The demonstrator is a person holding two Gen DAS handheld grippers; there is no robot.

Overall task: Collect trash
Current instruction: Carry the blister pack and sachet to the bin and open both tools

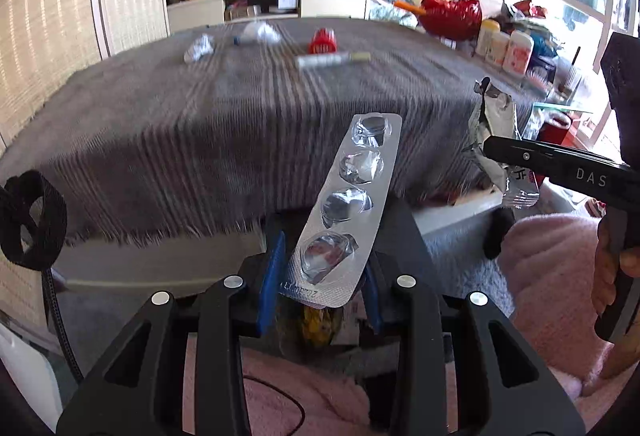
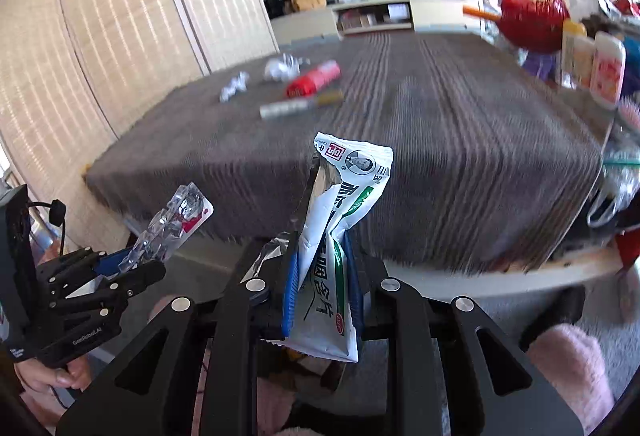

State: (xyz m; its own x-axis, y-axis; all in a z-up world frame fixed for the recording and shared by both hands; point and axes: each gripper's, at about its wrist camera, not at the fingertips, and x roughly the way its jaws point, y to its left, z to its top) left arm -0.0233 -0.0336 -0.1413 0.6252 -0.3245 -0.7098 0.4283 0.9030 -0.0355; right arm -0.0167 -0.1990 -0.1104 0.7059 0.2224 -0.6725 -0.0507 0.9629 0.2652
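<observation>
**Two pieces in hand, more trash left on the table**

Ahead of both tools: a wide table (image 1: 160,139) under a brown striped, fuzzy cloth, blurred by motion. Far ahead on it, uncollected: a red packet (image 2: 314,77), a slim silver tube (image 2: 298,107), two crumpled white wads (image 2: 235,87) — foil or paper, hard to tell through the blur. Beyond and to the right, a cluttered edge with white bottles (image 1: 506,49).

Clamped in the right gripper (image 2: 322,288), blue pads closed narrow on its middle: a torn white sachet (image 2: 340,220), glossy, creased, foil-lined, green and red print, sticking up and forward. No bin visible in either view.

Pinched in the left gripper (image 1: 320,268), closed narrow on the near end: a silver blister strip (image 1: 348,203), flat, stiff, four clear bubbles crushed and apparently empty, angled up and away.

Progress, by judgement: partway. Two items lifted off the cloth and held below the near table edge; at least four left far ahead; drop-off yet to come.
</observation>
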